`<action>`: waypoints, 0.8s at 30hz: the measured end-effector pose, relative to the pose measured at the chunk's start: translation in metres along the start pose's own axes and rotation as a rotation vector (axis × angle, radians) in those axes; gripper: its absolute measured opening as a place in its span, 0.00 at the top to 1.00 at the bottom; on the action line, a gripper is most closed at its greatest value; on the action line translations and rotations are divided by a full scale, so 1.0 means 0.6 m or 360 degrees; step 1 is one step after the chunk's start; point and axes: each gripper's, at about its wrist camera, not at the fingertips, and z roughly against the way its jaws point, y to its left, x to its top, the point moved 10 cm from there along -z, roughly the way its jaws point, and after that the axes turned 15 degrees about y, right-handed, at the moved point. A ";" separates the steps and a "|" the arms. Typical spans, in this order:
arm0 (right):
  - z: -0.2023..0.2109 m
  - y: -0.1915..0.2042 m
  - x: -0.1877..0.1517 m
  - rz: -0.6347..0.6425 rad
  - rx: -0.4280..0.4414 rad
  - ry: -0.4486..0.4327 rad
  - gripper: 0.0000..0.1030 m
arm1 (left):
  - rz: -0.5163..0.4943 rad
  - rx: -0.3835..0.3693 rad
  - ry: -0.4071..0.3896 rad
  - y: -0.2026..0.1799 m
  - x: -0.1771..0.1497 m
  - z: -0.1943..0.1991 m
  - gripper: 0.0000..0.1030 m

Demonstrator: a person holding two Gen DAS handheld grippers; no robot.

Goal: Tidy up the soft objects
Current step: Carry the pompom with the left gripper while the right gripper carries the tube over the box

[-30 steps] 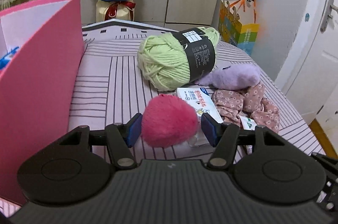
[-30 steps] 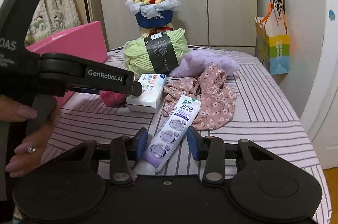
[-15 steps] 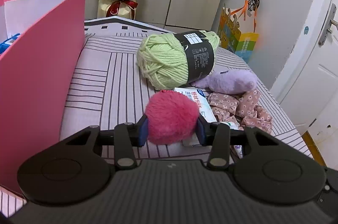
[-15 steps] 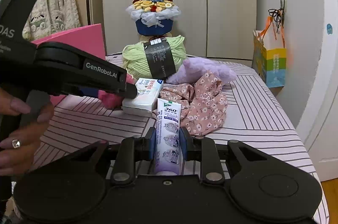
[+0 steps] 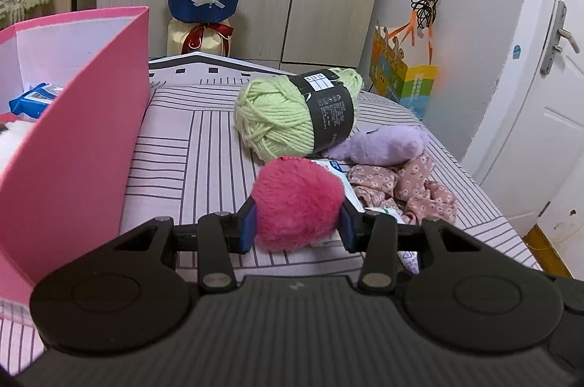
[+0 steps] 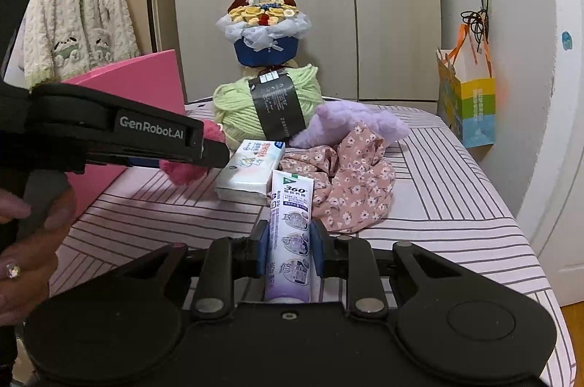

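In the left wrist view, the left gripper (image 5: 296,227) has just been closing and now pinches the pink pompom (image 5: 297,200) between both pads, with the pink box (image 5: 91,117) standing open at nine o'clock. The fluff compresses, so I judge the ball could squirm free on the way over the box wall. Only this view shows the box's inside, where a blue packet (image 5: 34,96) already lies. In the right wrist view, the right gripper (image 6: 290,250) has likewise just been closing and clamps the toothpaste tube (image 6: 291,222) near its lower half; the long tube may pivot and droop. Only here do the tissue pack (image 6: 252,169) at eleven o'clock, the floral cloth (image 6: 356,182) at one o'clock and the person's hand (image 6: 25,241) show plainly.
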 end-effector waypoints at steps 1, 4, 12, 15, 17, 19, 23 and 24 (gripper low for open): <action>0.004 0.001 0.000 0.0004 -0.0003 -0.0007 0.73 | -0.0005 0.0000 -0.0003 -0.001 -0.002 0.004 0.59; 0.015 0.003 -0.001 0.0010 -0.0010 -0.0023 0.73 | -0.0015 0.0000 -0.0011 -0.001 -0.008 0.016 0.59; 0.038 0.012 -0.018 -0.0024 0.0096 0.0003 0.73 | -0.0017 -0.0013 0.0010 0.009 -0.037 0.048 0.59; 0.045 0.016 -0.023 -0.0012 0.0091 -0.0004 0.73 | -0.0016 -0.0015 0.0014 0.012 -0.047 0.062 0.59; 0.050 0.019 -0.025 -0.0006 0.0093 -0.0006 0.73 | -0.0028 -0.0008 0.0008 0.014 -0.052 0.073 0.59; 0.056 0.022 -0.025 0.0000 0.0101 -0.0004 0.73 | -0.0036 0.0000 0.0004 0.014 -0.056 0.082 0.59; 0.071 0.022 -0.023 -0.0003 0.0101 0.0013 0.73 | -0.0007 0.0000 0.0045 0.018 -0.062 0.103 0.59; 0.076 0.022 -0.022 -0.0002 0.0111 0.0018 0.73 | -0.0007 -0.0004 0.0046 0.019 -0.064 0.109 0.59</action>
